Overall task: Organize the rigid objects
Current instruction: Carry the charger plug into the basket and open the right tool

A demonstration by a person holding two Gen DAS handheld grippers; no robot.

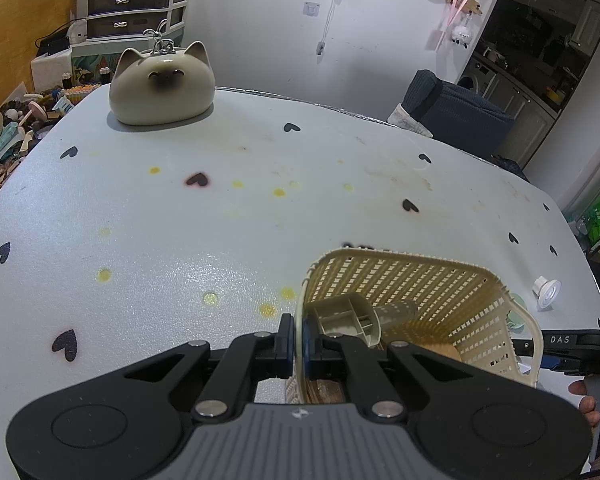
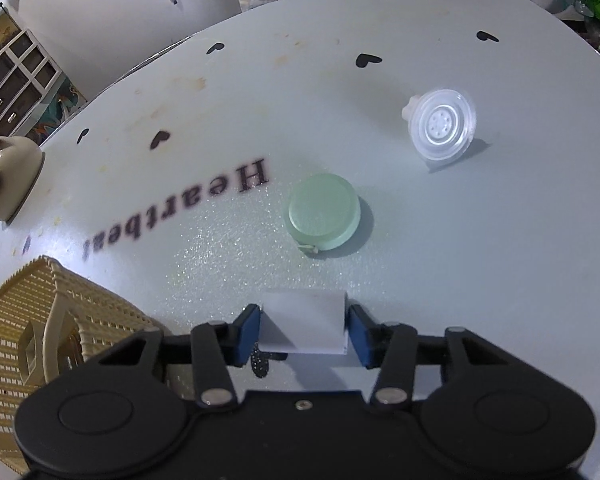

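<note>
Cream perforated plastic basket (image 1: 416,300) sits tilted on the pale heart-printed table (image 1: 180,220), and your left gripper (image 1: 296,344) is clamped tight on its near rim. Inside you can make out one beige round cap-like piece (image 1: 346,318), one clear cylinder (image 1: 398,311) and something brown, too hidden to name.

Moving right, your right gripper (image 2: 303,330) brackets one small white block (image 2: 304,326); whether the blue pads (image 2: 247,330) press it yet you cannot tell. Beyond lie one pale green round disc (image 2: 323,216) and one clear plastic suction-cup piece (image 2: 442,122), well apart.

Likely risks: lift before the pads bite and the smooth block slips out; relax your left grip and the tilted basket drops, spilling its contents.
</note>
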